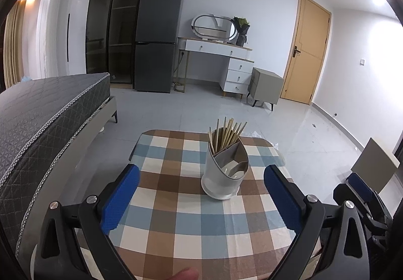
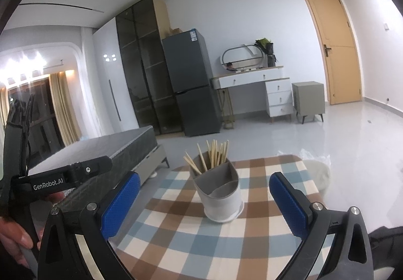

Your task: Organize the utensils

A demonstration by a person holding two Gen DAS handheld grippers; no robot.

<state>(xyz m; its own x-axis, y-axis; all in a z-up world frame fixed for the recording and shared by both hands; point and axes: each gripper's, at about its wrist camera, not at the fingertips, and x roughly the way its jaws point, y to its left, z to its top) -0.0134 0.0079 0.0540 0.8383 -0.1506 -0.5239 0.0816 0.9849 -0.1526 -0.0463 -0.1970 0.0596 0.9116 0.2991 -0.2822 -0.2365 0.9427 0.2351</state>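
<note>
A white utensil holder (image 1: 225, 174) with grey dividers stands upright on the checked tablecloth (image 1: 176, 229) of a small table, a little toward the far end and between the two grippers' lines of sight. Its rear compartment holds a bundle of wooden chopsticks (image 1: 228, 135), tips up and fanned against the tall back wall, which seems raised precisely so long, thin pieces lean there instead of tipping out. The lower front compartments look meant for shorter cutlery; from the left wrist view something pale lies in one of them, too indistinct to name, while from the right wrist view they read as bare. The left gripper (image 1: 201, 194) hovers low over the cloth with its blue pads (image 1: 121, 199) spread wide, holding nothing, and the holder sits just beyond its fingertips. The right gripper (image 2: 204, 204) is likewise spread and empty, aimed at the same holder (image 2: 219, 194) from slightly further right. No loose utensils show on the cloth, so the sorting looks either finished or waiting on items out of view. A hand (image 2: 15, 234) grips the left tool's handle.
</note>
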